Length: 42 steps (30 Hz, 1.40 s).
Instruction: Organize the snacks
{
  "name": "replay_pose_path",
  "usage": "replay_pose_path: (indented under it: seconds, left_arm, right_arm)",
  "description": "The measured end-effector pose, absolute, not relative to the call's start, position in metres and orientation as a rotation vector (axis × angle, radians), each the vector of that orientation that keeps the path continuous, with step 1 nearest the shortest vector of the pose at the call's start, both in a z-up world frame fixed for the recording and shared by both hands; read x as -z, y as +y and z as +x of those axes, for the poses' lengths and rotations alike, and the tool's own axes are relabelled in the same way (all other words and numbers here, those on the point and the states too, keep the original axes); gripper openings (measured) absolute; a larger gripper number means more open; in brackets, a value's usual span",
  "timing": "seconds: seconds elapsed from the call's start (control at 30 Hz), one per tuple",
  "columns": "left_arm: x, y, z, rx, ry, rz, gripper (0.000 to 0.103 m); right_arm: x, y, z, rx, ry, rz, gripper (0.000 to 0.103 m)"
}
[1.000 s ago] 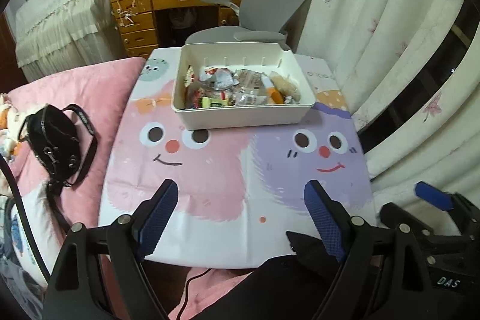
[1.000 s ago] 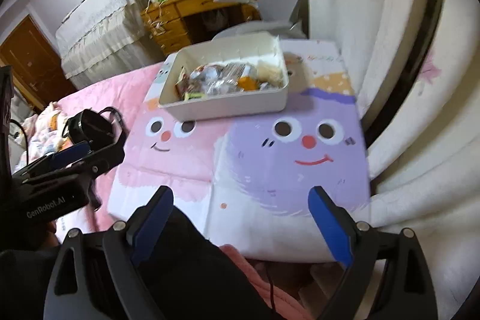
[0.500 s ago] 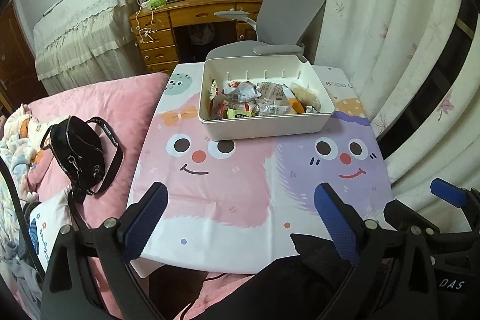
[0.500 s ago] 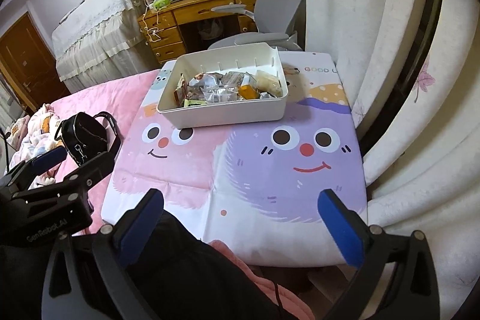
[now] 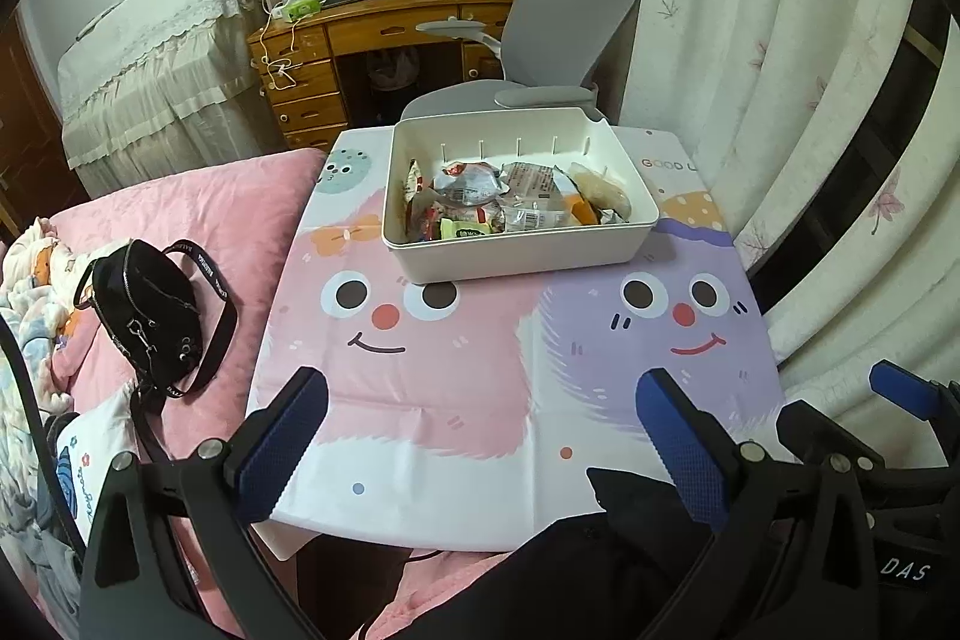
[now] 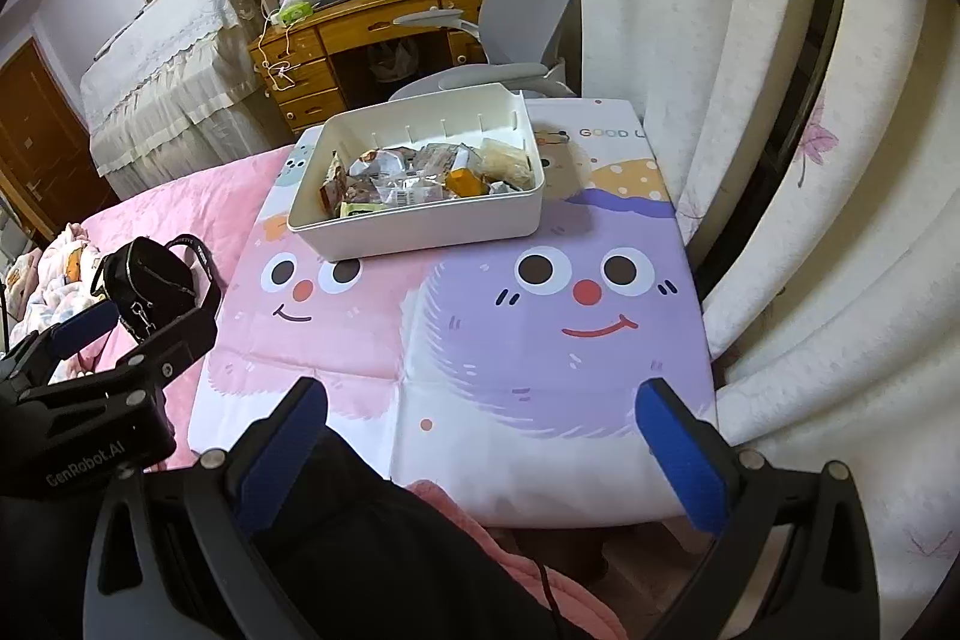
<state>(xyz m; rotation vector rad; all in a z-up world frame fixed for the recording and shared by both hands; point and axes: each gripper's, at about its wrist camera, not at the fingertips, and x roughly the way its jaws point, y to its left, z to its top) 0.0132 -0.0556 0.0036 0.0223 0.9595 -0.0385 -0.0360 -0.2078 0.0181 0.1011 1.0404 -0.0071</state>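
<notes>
Black handbag (image 5: 150, 319) lying on the pink bedspread (image 5: 198, 214) just left of the worktop (image 5: 480, 388) with its cartoon-face cloth. Grey office chair (image 5: 558, 34) and cluttered wooden desk (image 5: 372, 34) behind, floral curtains (image 5: 780, 58) on the right.

Left gripper (image 5: 480, 430) and right gripper (image 6: 483, 430) drawn back and higher, white bin (image 5: 522, 250) now farther off

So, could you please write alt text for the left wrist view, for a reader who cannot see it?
A white bin filled with wrapped snacks sits at the far side of a cartoon-face table mat. The open, empty left hand-held gripper hovers near the mat's front edge; a black handbag lies on pink bedding at left.
</notes>
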Motion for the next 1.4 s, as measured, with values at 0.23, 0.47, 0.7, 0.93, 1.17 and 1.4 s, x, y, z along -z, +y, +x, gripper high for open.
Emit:
replay_pose_path:
  seconds: [0.23,0.47,0.7,0.93,1.17,1.4]
  left_arm:
    - [-0.003,-0.056,0.014,0.042,0.959,0.022,0.102]
    - [-0.003,-0.058,0.015,0.035,0.962,0.018,0.102]
    - [-0.002,-0.059,0.017,0.021,0.965,0.013,0.102]
    - [-0.002,-0.06,0.017,0.018,0.966,0.012,0.102]
    - [0.001,-0.068,0.019,0.02,0.972,0.021,0.102]
    - [0.002,-0.077,0.023,0.022,0.977,0.03,0.102]
  right_arm:
    - [-0.016,-0.21,-0.033,0.008,1.05,0.101,0.103]
    - [-0.014,-0.21,-0.028,0.006,1.063,0.1,0.103]
    - [-0.013,-0.21,-0.025,0.001,1.069,0.098,0.103]
    - [-0.012,-0.211,-0.024,0.004,1.072,0.101,0.103]
    - [-0.007,-0.218,-0.023,0.009,1.077,0.108,0.103]
    - [-0.005,-0.228,-0.022,0.018,1.084,0.117,0.103]
